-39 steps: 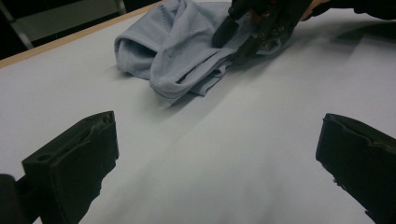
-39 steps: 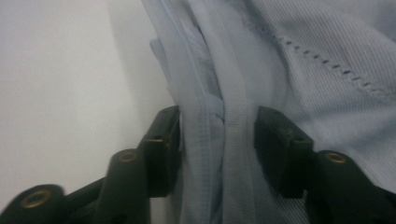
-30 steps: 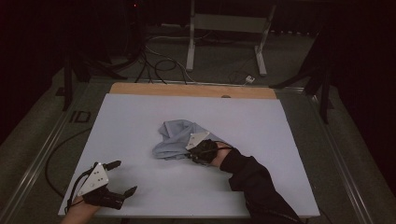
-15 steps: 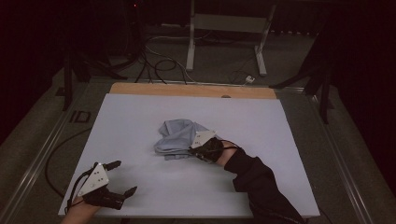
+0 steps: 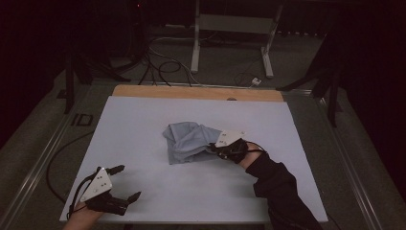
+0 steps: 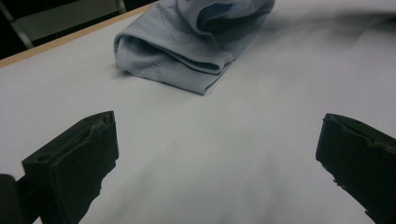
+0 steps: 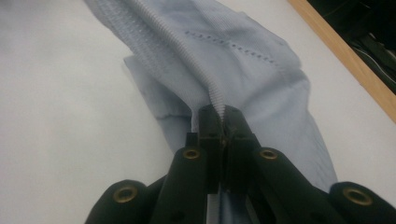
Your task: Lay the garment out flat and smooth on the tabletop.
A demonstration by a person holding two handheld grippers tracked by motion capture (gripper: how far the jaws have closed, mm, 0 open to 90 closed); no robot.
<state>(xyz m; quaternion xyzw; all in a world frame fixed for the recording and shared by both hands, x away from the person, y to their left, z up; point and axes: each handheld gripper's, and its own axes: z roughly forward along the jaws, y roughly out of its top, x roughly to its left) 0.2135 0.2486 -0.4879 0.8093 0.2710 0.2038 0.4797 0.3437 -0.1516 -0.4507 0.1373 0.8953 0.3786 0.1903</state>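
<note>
Right gripper (image 7: 219,119) jaws clamped on pale blue garment (image 7: 243,60), left gripper (image 6: 217,154) jaws wide apart, no writing legible

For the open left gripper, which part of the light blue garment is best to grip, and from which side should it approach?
Probably the folded hem corner of the light blue garment, nearest the left gripper. It lies flat, pointing toward the open jaws, so come low across the table from the person's side. The right gripper already pinches the ribbed edge.
</note>
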